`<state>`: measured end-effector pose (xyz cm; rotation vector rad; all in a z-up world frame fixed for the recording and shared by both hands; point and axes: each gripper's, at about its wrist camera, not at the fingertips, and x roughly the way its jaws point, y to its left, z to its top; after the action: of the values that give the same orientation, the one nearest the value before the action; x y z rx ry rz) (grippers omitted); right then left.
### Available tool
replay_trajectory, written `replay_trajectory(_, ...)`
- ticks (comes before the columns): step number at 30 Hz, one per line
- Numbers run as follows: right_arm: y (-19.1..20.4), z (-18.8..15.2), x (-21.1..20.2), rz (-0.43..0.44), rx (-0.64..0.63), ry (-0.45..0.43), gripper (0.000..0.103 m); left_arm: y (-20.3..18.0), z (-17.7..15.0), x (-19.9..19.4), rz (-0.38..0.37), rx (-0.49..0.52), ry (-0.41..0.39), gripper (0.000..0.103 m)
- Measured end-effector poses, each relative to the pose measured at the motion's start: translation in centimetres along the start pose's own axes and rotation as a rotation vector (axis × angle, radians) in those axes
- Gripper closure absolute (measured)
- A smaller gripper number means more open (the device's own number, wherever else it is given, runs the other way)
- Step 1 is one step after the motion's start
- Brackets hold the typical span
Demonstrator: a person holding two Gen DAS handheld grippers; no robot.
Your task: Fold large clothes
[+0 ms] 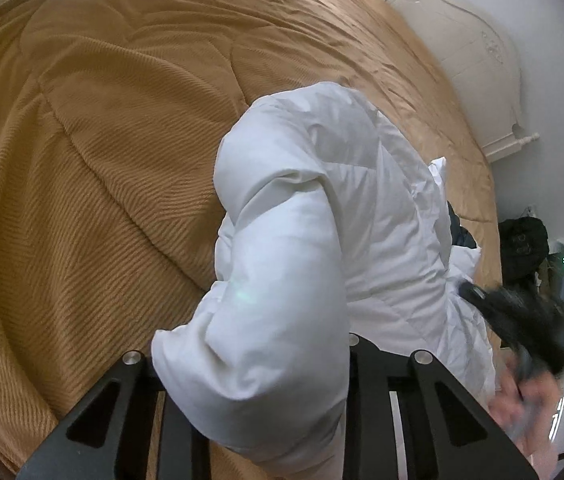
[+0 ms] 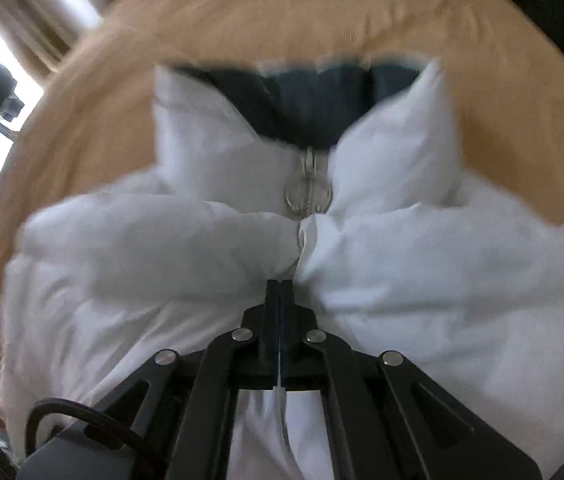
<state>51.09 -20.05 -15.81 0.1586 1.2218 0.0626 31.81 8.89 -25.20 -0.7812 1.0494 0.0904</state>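
Note:
A white puffer jacket [image 1: 322,208] lies on a tan quilted bedspread [image 1: 101,140]. In the left wrist view a puffy sleeve [image 1: 265,320] bulges between the jaws of my left gripper [image 1: 249,356], which stand wide apart around it; its fingertips are hidden by the fabric. My right gripper shows there blurred at the jacket's right edge [image 1: 522,320]. In the right wrist view my right gripper [image 2: 279,284] is shut on the jacket's front [image 2: 161,260] just below the silver zipper pull [image 2: 308,192] and dark collar lining [image 2: 314,100].
A white carved headboard or bed end [image 1: 462,40] stands at the bed's far right. A black bag [image 1: 522,248] and clutter sit beyond the bed's right edge. A bright window with curtains [image 2: 41,28] is at the upper left of the right wrist view.

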Motion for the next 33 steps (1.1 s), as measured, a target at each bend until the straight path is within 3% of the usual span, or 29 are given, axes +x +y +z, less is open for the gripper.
replay_trajectory(5,0.2,-6.7,-6.6,0.007,-0.072,-0.077,0.103,-0.7,-0.2,-0.1,0.029,0.037,-0.009,0.078)
replay_trajectory(7,-0.5,-9.9,-6.2,0.001,-0.068,-0.057,0.103,-0.7,-0.3,-0.2,0.023,0.037,-0.007,0.078)
replay_trajectory(9,-1.3,-12.1,-2.6,-0.030,-0.070,0.020,0.103,-0.9,-0.2,-0.2,0.013,0.041,-0.003,0.078)
replay_trajectory(10,-2.0,-12.8,-1.5,-0.012,-0.061,0.010,0.103,-1.4,-0.3,-0.5,0.023,0.057,-0.011,0.079)
replay_trajectory(14,-1.7,-12.5,-1.2,-0.029,-0.062,-0.008,0.103,-3.4,-0.2,-1.9,0.051,0.122,-0.043,0.081)
replay_trajectory(17,-2.0,-13.9,-5.4,0.074,-0.043,-0.098,0.103,-4.4,-0.2,-3.0,0.042,0.151,-0.048,0.082)
replay_trajectory(19,-2.1,-15.4,-6.9,0.092,-0.042,-0.124,0.103,-5.5,-0.5,-3.8,0.041,0.189,-0.058,0.082)
replay_trajectory(23,-3.5,-18.0,-2.9,0.160,0.047,-0.101,0.103,-8.9,-2.0,-5.0,0.022,0.292,-0.046,0.082)
replay_trajectory(25,-4.9,-18.0,-1.1,0.209,0.089,-0.110,0.103,-11.9,-3.3,-6.0,0.056,0.409,-0.087,0.082)
replay_trajectory(28,-5.9,-17.9,-2.1,0.279,0.146,-0.121,0.103,-14.9,-4.0,-7.7,0.058,0.506,-0.131,0.082)
replay_trajectory(30,-6.9,-18.3,-4.7,0.396,0.181,-0.213,0.103,-16.2,-4.2,-8.2,0.050,0.535,-0.133,0.082)
replay_trajectory(32,-7.1,-18.8,-5.6,0.460,0.233,-0.247,0.103,-17.3,-5.0,-8.0,0.046,0.575,-0.104,0.082)
replay_trajectory(33,-6.8,-19.1,-4.5,0.463,0.253,-0.219,0.103,-17.6,-5.5,-7.4,0.049,0.589,-0.083,0.082)
